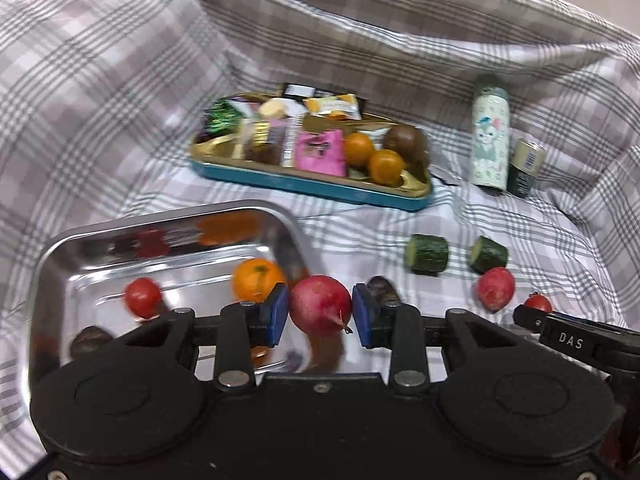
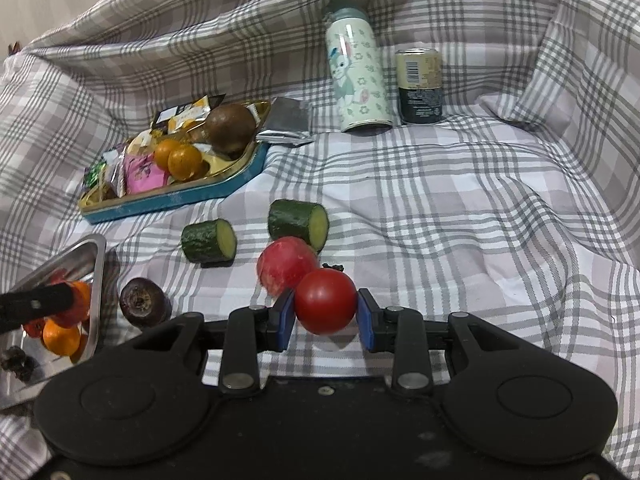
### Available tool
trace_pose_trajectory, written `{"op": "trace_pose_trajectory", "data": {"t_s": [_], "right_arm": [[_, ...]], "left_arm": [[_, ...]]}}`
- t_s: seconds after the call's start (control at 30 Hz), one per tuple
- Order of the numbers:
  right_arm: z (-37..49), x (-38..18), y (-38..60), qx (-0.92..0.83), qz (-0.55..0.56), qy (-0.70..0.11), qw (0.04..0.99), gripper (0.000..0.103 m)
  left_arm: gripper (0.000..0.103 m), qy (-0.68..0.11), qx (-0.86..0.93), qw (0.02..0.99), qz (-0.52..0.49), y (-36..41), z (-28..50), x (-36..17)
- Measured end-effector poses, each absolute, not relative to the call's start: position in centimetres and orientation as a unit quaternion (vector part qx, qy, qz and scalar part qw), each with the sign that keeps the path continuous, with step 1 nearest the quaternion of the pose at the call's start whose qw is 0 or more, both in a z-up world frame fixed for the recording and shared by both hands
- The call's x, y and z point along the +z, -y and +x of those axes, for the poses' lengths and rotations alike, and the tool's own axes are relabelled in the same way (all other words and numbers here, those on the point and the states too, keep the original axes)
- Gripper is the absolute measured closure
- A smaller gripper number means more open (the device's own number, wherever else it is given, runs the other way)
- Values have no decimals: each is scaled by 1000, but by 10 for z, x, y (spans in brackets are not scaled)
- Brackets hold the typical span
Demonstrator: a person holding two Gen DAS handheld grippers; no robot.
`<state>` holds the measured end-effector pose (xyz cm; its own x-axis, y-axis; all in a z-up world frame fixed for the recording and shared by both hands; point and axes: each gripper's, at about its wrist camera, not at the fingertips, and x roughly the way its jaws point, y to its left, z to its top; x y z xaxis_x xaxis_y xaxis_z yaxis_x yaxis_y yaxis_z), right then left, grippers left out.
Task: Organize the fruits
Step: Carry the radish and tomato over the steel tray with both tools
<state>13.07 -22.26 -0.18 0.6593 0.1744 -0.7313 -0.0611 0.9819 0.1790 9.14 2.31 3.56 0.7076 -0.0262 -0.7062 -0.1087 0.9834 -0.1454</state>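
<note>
My left gripper (image 1: pixel 320 310) is shut on a red radish (image 1: pixel 320 304) and holds it over the near right edge of a steel tray (image 1: pixel 72 248). In the tray lie a small tomato (image 1: pixel 142 297) and an orange (image 1: pixel 256 280). My right gripper (image 2: pixel 325 308) is shut on a red tomato (image 2: pixel 326 306) just above the cloth. A second radish (image 2: pixel 285 265) lies right behind it. Two cucumber pieces (image 2: pixel 208 240) (image 2: pixel 298 222) and a dark chestnut-like fruit (image 2: pixel 140 300) lie on the cloth.
A teal and gold tray (image 1: pixel 312 186) at the back holds wrapped snacks, two oranges and a brown fruit. A patterned bottle (image 2: pixel 360 76) and a can (image 2: pixel 420 86) stand at the back right. Checked cloth rises in folds around the area.
</note>
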Motion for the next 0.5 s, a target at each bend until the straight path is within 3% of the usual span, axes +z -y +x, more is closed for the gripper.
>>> {"op": "trace_pose_trajectory", "data": {"t_s": [0.5], "right_arm": [[96,26,157,180,13,-391,902,69]], "left_arm": [[60,-374,83,916,-120,-102,46,50]]}}
